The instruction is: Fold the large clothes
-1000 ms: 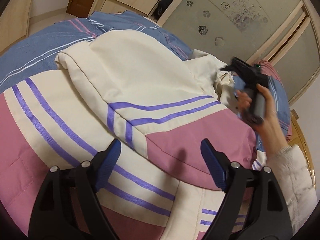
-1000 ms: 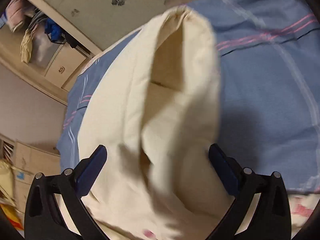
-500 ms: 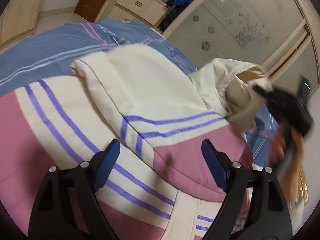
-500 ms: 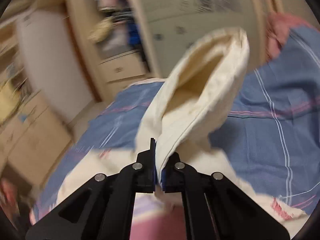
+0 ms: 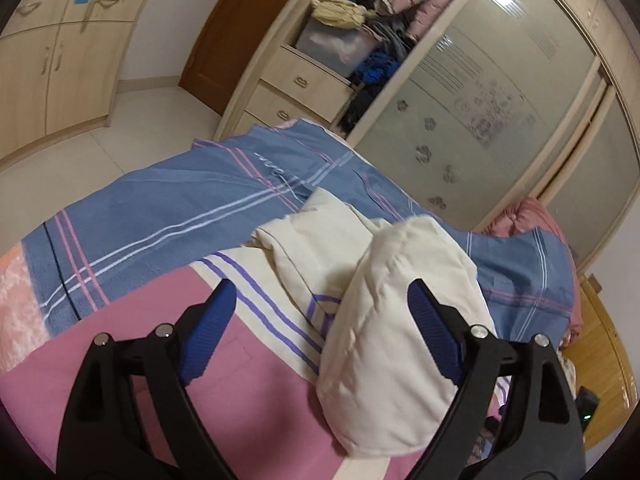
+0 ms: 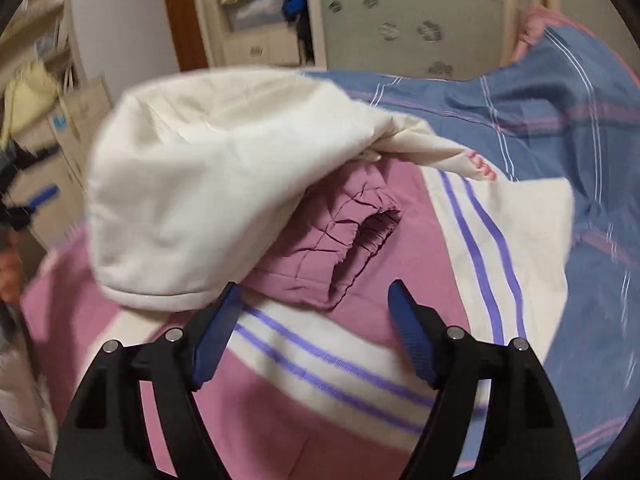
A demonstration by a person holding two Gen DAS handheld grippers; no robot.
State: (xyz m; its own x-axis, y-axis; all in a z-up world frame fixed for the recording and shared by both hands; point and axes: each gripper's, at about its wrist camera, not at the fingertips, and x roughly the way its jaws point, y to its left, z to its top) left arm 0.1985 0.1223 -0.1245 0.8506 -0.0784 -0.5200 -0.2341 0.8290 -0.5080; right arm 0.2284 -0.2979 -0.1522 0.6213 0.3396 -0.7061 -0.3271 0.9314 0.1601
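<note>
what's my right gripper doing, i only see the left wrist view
Observer: The right gripper is open, with nothing between its fingers, over the jacket.
Operator: is it holding the hood
Observer: No. The hood lies just ahead of it, draped on the jacket.
Operator: anything under the hood
Observer: A pink elastic cuff pokes out from under its edge.
</note>
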